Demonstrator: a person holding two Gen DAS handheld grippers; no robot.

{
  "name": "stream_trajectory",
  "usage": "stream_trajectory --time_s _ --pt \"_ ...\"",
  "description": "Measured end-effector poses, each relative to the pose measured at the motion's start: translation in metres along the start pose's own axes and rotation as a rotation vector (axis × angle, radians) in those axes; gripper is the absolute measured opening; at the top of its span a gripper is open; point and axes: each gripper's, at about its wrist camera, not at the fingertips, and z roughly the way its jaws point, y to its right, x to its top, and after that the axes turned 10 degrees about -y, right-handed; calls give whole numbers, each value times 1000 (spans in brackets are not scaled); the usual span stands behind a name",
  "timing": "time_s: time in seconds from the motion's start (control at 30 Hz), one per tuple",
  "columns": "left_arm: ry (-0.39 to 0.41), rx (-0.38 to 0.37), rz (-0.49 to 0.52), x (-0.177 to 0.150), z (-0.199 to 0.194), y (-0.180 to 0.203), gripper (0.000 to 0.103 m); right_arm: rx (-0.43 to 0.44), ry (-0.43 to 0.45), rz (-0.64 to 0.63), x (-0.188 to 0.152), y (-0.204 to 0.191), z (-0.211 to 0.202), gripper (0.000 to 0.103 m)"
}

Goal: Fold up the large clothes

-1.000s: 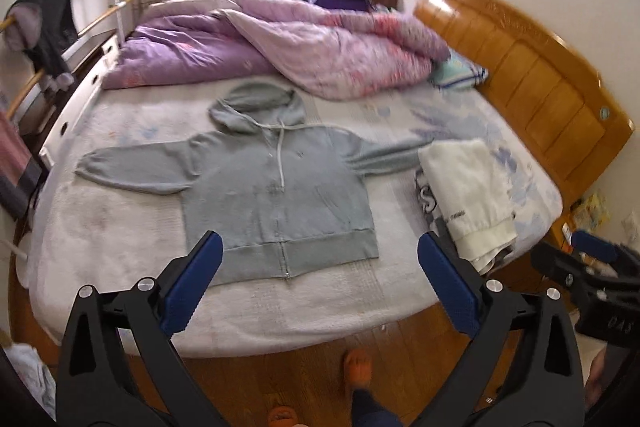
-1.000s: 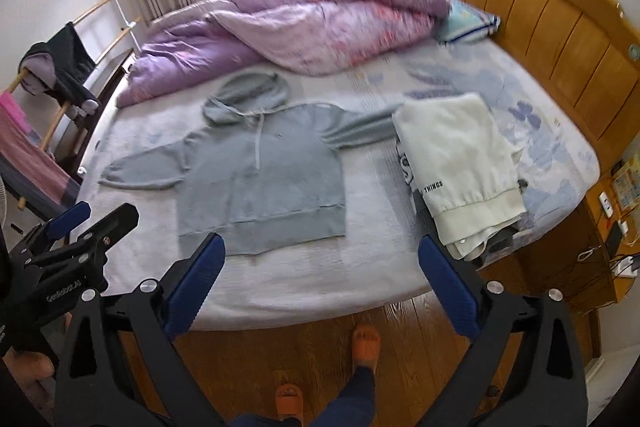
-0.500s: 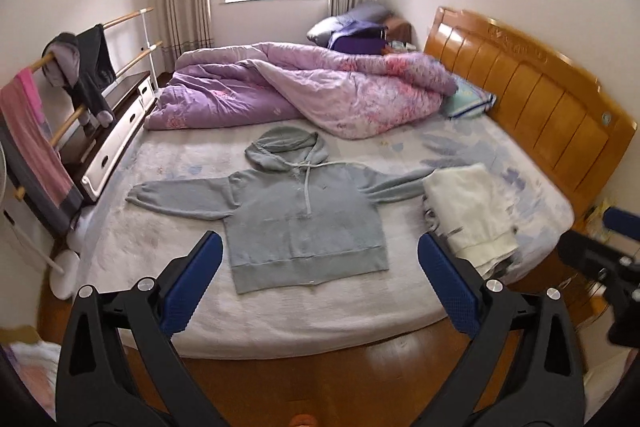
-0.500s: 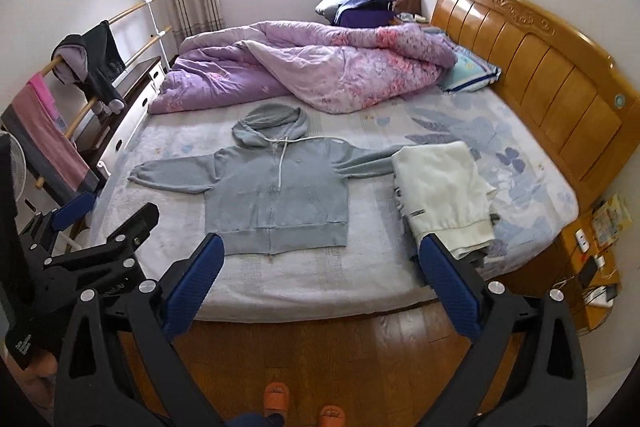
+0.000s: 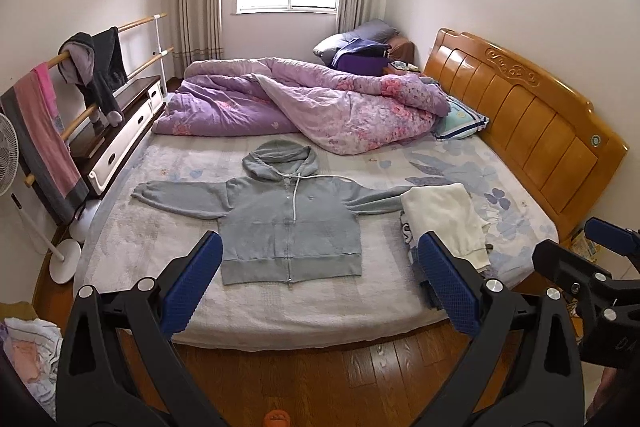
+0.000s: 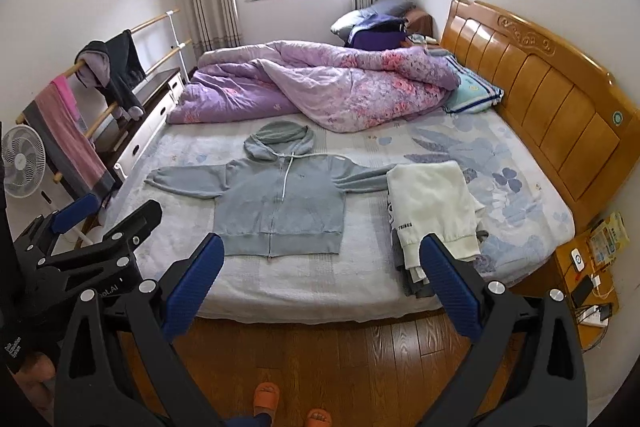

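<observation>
A grey-blue zip hoodie (image 5: pixel 290 223) lies flat, front up, sleeves spread, on the bed (image 5: pixel 120 235); it also shows in the right wrist view (image 6: pixel 280 203). Its right sleeve end is hidden under a stack of folded clothes topped by a white garment (image 5: pixel 444 223) (image 6: pixel 432 205). My left gripper (image 5: pixel 318 287) is open and empty, well back from the bed over the floor. My right gripper (image 6: pixel 320 287) is open and empty too, also away from the bed.
A rumpled purple quilt (image 5: pixel 304 107) fills the far half of the bed. A wooden headboard (image 5: pixel 528 131) is at the right, a clothes rail (image 5: pixel 80 99) and fan (image 6: pixel 20 163) at the left, a nightstand (image 6: pixel 588 279) at the right. Wooden floor (image 5: pixel 320 379) lies below.
Both grippers have pulled back and up from the bed, so the whole room now shows. The hoodie and the folded stack have not moved. Both stay open.
</observation>
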Motion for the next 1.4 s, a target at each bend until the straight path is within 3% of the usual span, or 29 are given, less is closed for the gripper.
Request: stream_trajectory --time_s 0.57,0.77,1.4 --pt "25 61 10 2 -34 15 98 -81 114 -73 -1 -11 -26 95" --pt "96 105 41 8 -46 11 98 -72 129 -64 4 -13 -31 95" --pt "133 83 44 28 -51 -15 98 -88 157 -44 18 -32 -37 95"
